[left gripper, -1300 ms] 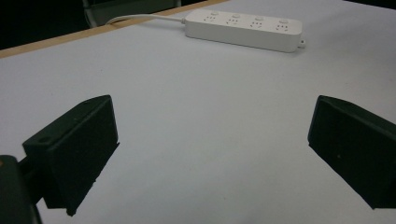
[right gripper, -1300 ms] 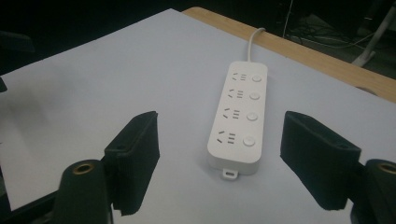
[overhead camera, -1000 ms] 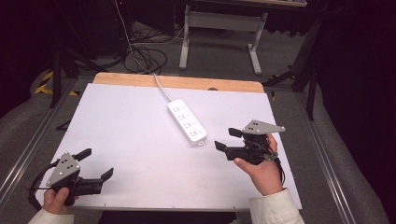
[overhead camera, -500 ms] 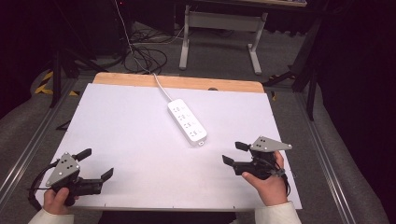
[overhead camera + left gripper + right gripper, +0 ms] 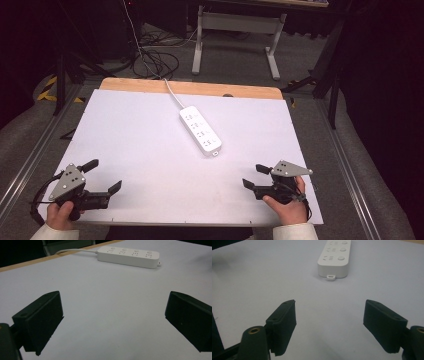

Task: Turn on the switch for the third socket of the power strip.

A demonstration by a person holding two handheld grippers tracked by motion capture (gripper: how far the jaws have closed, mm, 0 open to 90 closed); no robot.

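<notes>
Currently idle: left gripper parked at near-left corner of table, right gripper at near-right, both low over the white top, jaws spread wide, gripping nothing. Probably a rest pose, hands apart to keep the middle clear and both cameras aimed at the power strip. Strip flat on the table, slightly beyond centre, well apart from both grippers, sockets up. Long axis diagonal: cord end toward far-left, cord running off the far wooden edge; free end with small hanging tab pointing near-right, roughly at the right gripper. Seen almost end-on from right gripper view, broadside from left gripper view. Nothing touching it yet.
</notes>
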